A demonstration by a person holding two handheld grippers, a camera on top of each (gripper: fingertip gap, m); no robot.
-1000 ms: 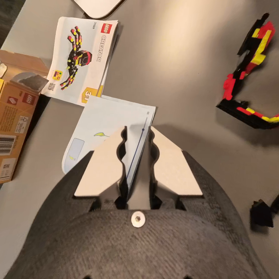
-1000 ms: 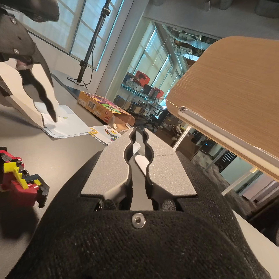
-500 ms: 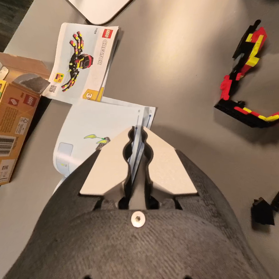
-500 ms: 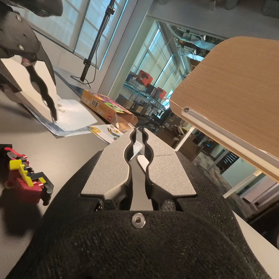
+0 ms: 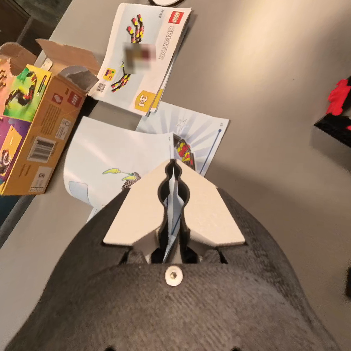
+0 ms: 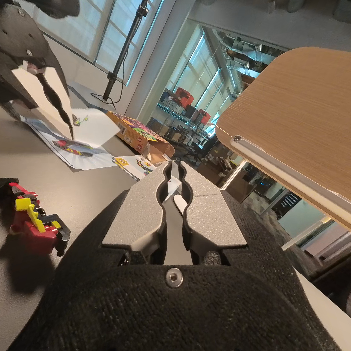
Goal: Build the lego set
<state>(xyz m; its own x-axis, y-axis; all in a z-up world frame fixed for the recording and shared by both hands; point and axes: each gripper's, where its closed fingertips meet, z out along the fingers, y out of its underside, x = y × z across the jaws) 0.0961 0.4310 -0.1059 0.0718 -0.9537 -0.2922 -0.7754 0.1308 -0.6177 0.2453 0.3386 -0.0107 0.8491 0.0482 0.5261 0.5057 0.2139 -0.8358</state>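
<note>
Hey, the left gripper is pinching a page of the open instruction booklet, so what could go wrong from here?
1. The left gripper is shut on one thin page of the open booklet; a hard pull might tear or crease it.
2. Lifting the page could drag the whole booklet, since nothing pins it down; the right gripper is apart from it.
3. The closed booklet lies right next to the open one and may get shoved if it slides.
</note>
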